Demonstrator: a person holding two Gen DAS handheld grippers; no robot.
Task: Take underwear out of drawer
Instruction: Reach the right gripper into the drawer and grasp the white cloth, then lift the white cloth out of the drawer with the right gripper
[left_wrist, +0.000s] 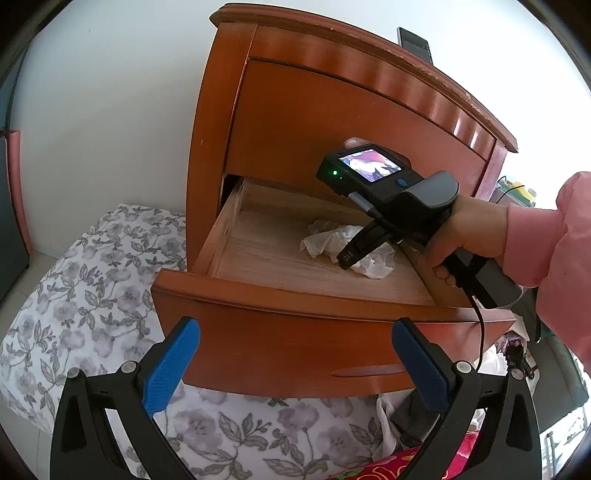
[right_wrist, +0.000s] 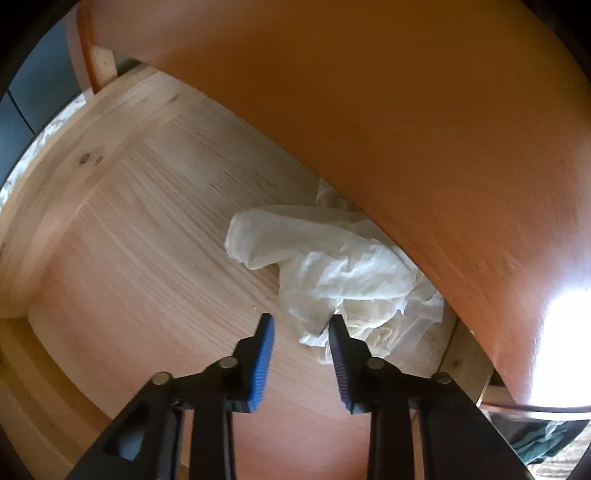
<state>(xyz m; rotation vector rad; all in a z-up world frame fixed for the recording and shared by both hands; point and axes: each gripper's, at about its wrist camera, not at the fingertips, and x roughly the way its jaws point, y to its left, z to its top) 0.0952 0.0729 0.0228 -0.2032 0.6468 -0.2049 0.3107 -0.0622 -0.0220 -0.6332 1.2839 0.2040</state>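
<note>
At nine o'clock of the wooden nightstand (left_wrist: 295, 122) lies a floral bedcover (left_wrist: 92, 266), and the left hand-held gripper (left_wrist: 295, 363) hovers spread wide and empty in front of the pulled-out drawer (left_wrist: 258, 325). Inside the drawer, toward its three o'clock side, sits the crumpled white underwear (right_wrist: 332, 266), with the right hand-held gripper (right_wrist: 301, 325) pointing down at it, jaws narrowed but with a gap; whether the pads pinch cloth I cannot tell. No writing is legible.
</note>
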